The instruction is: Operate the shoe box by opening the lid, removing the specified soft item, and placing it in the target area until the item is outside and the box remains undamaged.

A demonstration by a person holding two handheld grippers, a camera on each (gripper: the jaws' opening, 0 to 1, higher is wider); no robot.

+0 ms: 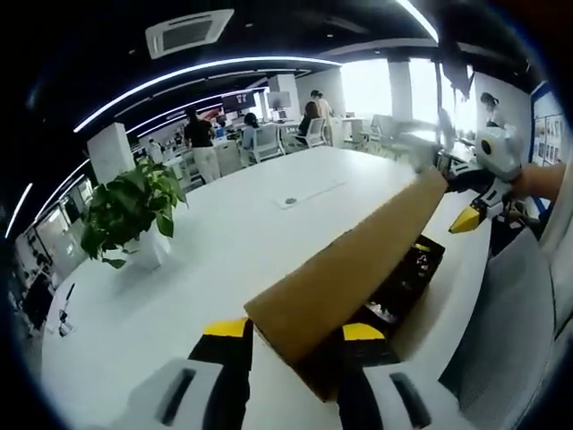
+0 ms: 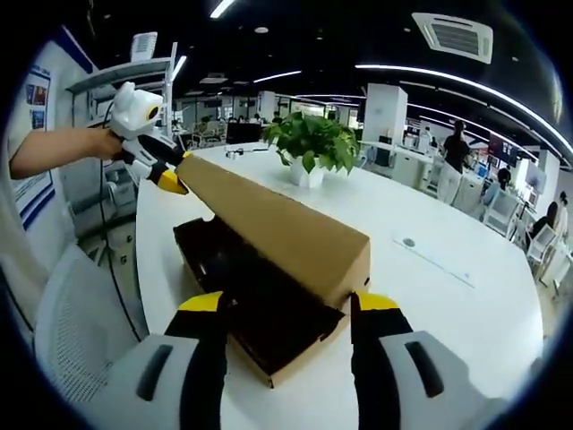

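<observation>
While both claws face each other along the box's long axis, the lid [image 2: 286, 228] runs betw. them, tilted up over the shoe box [image 2: 260, 322] on the white table [image 2: 448, 296]. Right gripper [image 2: 291, 309] jaws apart at the near end; left gripper [image 2: 170, 179] at far end, grip unclear. Soft item not discernible inside.

Open-plan office: long white table [image 1: 224, 242], desks with swivel chairs [image 1: 313, 132], potted plant [image 2: 311, 143], ceiling air-conditioning vent [image 2: 457, 36].

Matt brown cardboard lid [image 2: 277, 228] (dark box [image 2: 260, 313] beneath) above a smooth, glossy white table [image 2: 448, 296].
</observation>
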